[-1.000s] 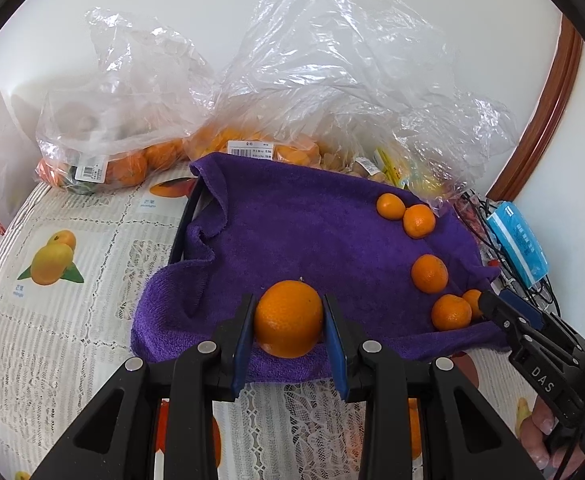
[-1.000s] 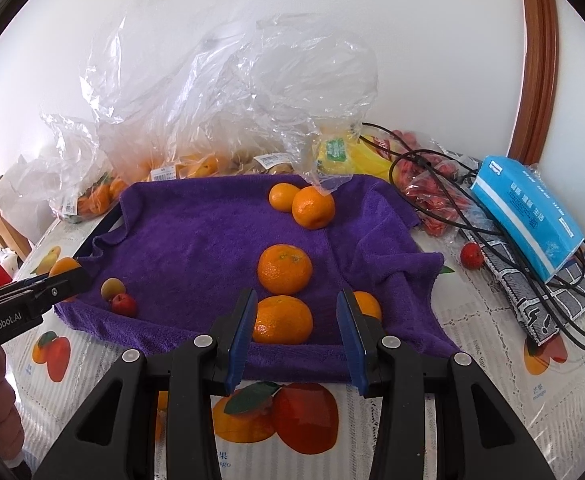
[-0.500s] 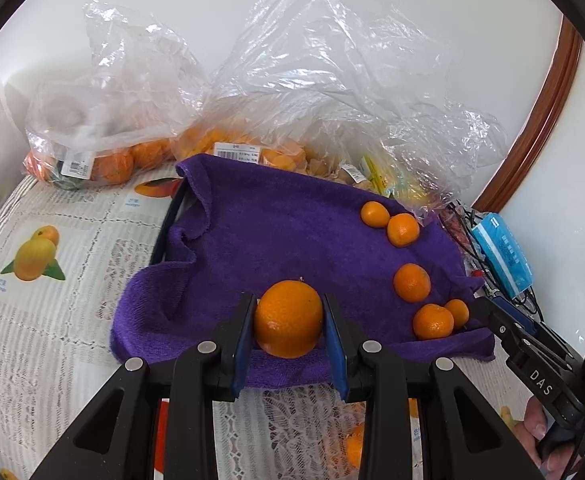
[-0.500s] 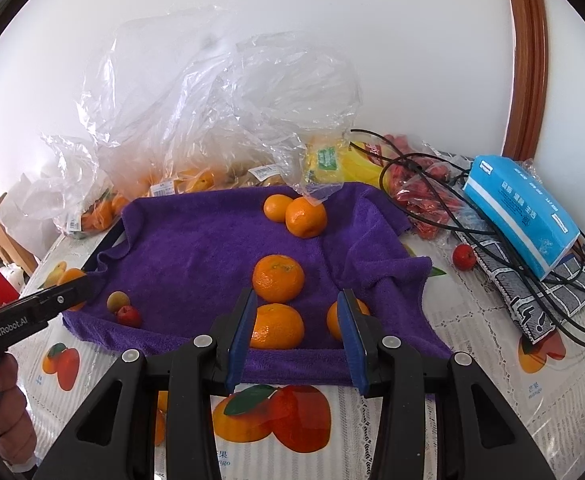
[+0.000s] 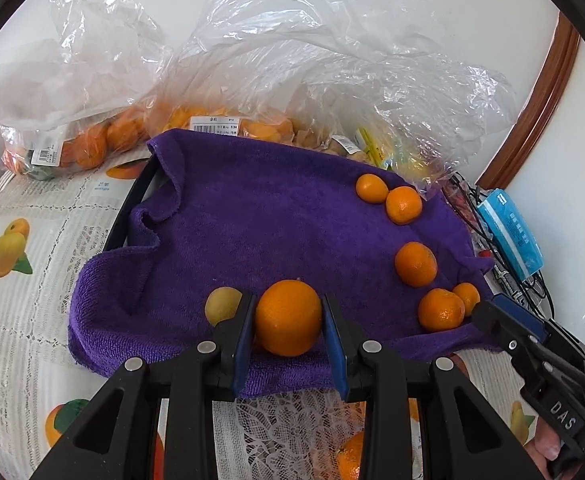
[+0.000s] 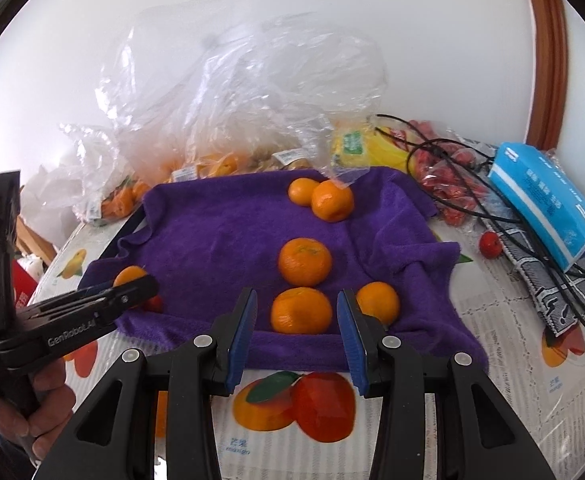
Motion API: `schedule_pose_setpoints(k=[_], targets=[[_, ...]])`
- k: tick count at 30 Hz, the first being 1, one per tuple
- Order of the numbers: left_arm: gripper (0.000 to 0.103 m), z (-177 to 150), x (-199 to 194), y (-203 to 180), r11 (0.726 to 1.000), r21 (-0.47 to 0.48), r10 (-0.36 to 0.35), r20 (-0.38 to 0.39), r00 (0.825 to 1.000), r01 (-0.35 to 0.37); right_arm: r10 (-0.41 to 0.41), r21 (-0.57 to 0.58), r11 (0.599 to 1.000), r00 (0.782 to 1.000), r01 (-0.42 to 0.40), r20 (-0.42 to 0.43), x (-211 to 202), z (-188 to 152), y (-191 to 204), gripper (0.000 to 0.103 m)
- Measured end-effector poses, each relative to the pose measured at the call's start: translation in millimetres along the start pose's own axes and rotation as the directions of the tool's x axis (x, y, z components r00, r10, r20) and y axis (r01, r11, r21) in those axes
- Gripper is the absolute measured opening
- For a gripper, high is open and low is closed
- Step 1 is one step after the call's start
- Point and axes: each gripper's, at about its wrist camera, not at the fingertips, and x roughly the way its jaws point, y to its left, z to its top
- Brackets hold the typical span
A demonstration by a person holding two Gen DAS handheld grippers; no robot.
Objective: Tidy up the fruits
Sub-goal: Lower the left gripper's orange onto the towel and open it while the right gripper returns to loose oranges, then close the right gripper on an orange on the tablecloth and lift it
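Note:
My left gripper (image 5: 288, 310) is shut on an orange (image 5: 288, 322), held low over the front edge of a purple towel (image 5: 260, 216). A small yellowish fruit (image 5: 223, 305) lies on the towel just left of its left finger. Several more oranges lie along the towel's right side, among them one at mid-right (image 5: 416, 264). My right gripper (image 6: 296, 294) is open at the towel's near edge. An orange (image 6: 301, 311) lies on the towel between its blue pads with gaps on both sides. The right wrist view shows the left gripper (image 6: 148, 284) with its orange (image 6: 128, 275).
The towel covers a black tray (image 5: 132, 204). Clear plastic bags of oranges (image 5: 92, 144) and other fruit stand behind it against the wall. A blue packet (image 6: 544, 208), black cables (image 6: 472, 200) and a small red fruit (image 6: 491, 244) lie at the right.
My left gripper has come closer and lower to the towel's front edge with the orange, and the yellowish fruit has come into view beside it. The right gripper has hardly shifted.

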Motion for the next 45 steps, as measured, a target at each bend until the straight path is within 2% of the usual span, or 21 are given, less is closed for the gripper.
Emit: schedule_pose_setpoints(k=[7,10,12,16,20,24,31,36,45], targets=[[0.035,-2,-16,-1,0.998,0.041,0.051,0.022,0.998,-0.051,0.06,-0.079,0.995,0.998,-0.062,-0.034,2,-8,26,0.042],[0.044,0,-27,7,1.0,0.017,0.024,0.041,0.999,-0.025,0.134,-0.066,0.988,0.988,-0.139,-0.071,3,-10,33,0.042],[0.045,2,-33,10,1.0,0.009,0.011,0.053,0.999,-0.011,0.148,-0.074,0.985,0.986,-0.154,-0.079,3,-11,38,0.042],[0.043,4,-35,16,1.0,-0.026,0.018,0.117,0.993,-0.015,0.128,-0.132,0.982,0.989,-0.136,-0.071,4,-15,51,0.042],[0.028,4,-14,18,0.999,-0.04,0.009,0.064,0.998,-0.006,0.124,-0.139,0.981,0.988,-0.137,-0.096,11,-19,53,0.042],[0.029,2,-9,19,0.998,-0.054,-0.037,0.042,0.998,0.039,0.109,-0.148,0.982,0.991,-0.12,-0.081,8,-19,53,0.042],[0.037,3,-23,24,0.998,-0.055,-0.031,0.065,0.997,0.035,0.116,-0.154,0.979,0.988,-0.132,-0.105,12,-21,53,0.042],[0.044,4,-38,29,0.999,-0.046,0.01,0.072,0.997,-0.007,0.116,-0.158,0.978,0.985,-0.135,-0.125,18,-23,56,0.042],[0.046,1,-46,55,0.994,-0.076,0.083,0.053,0.995,-0.079,0.103,-0.161,0.978,0.979,-0.132,-0.175,32,-26,57,0.041]])
